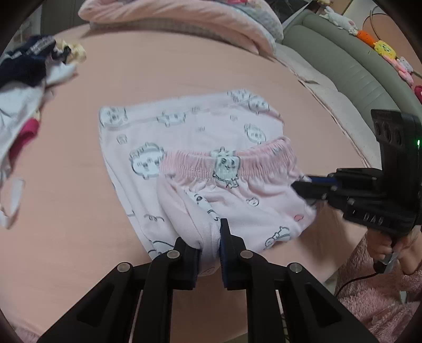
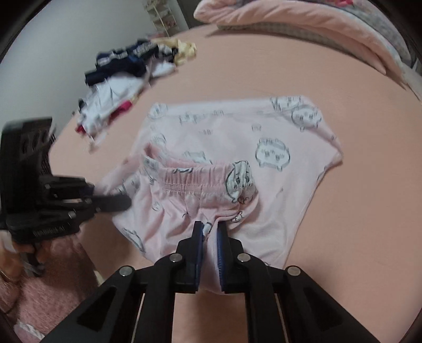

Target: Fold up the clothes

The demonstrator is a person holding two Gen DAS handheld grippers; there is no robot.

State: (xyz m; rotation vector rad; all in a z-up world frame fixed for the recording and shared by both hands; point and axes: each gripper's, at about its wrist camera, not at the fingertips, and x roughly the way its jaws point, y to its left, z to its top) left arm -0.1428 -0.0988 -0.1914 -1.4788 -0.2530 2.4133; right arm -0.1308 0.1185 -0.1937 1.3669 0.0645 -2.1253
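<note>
Two hand-held grippers pinch a pair of pale pink printed shorts [image 1: 200, 147] on a pink bedsheet [image 1: 79, 184]. The left gripper [image 1: 209, 250] is nearly closed on a bunched fold at the garment's near edge; the right gripper [image 2: 209, 237] is clamped on cloth just below the elastic waistband [image 2: 190, 176], which lies folded over the rest of the shorts. Beyond the grippers and off to their left sits a heap of unfolded clothes [image 2: 121, 87]; a pink quilt [image 1: 179, 18] lies bunched at the far side.
</note>
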